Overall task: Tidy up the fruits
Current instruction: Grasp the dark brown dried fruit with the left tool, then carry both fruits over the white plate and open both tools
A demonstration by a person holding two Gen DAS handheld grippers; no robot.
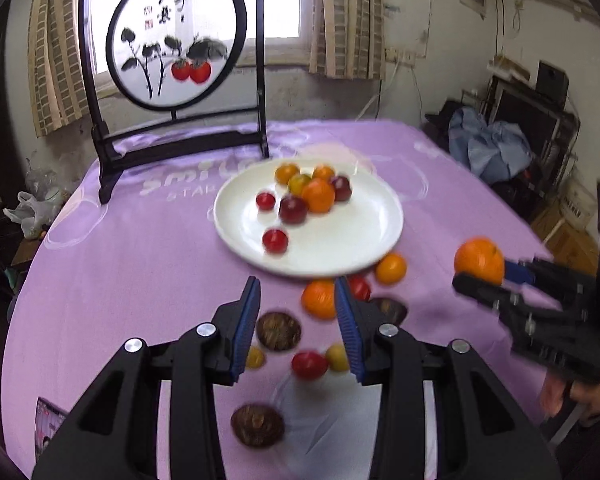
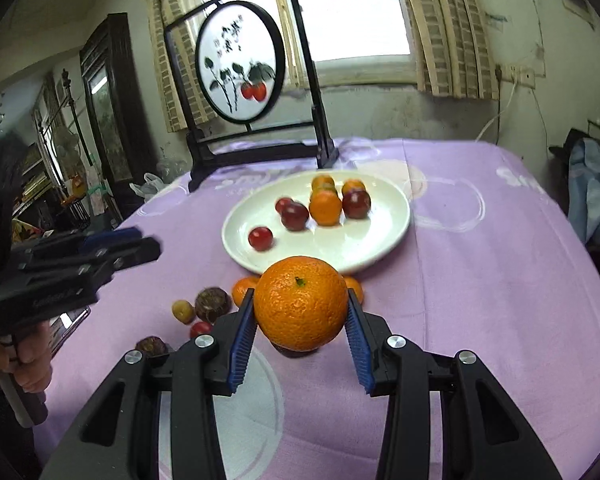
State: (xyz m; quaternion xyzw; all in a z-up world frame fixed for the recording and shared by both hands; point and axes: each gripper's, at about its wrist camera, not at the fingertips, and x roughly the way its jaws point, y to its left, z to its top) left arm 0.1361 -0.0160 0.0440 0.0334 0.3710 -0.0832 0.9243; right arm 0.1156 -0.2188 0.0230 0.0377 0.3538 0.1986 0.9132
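A white plate [image 1: 340, 240] [image 2: 340, 240] on the purple cloth carries several oranges, dark plums and small red fruits. My right gripper [image 2: 300, 296] [image 1: 480, 276] is shut on a large orange [image 2: 300, 304] [image 1: 479, 260], held above the cloth in front of the plate. My left gripper [image 1: 296, 284] [image 2: 148, 242] hovers open over the loose fruit with nothing between its blue pads. Under it lie an orange [image 1: 319, 299], a small orange [image 1: 391, 268], two brown round fruits [image 1: 278, 331] [image 1: 257, 425], a red fruit [image 1: 309, 365] and yellow ones [image 1: 336, 358].
A black-framed round painted screen [image 1: 176, 36] [image 2: 240, 60] stands at the table's back left. A printed card [image 1: 50, 424] lies near the front left edge. Bags and furniture crowd the floor beyond the right table edge [image 1: 500, 208]. A hand [image 2: 28, 360] grips the left tool.
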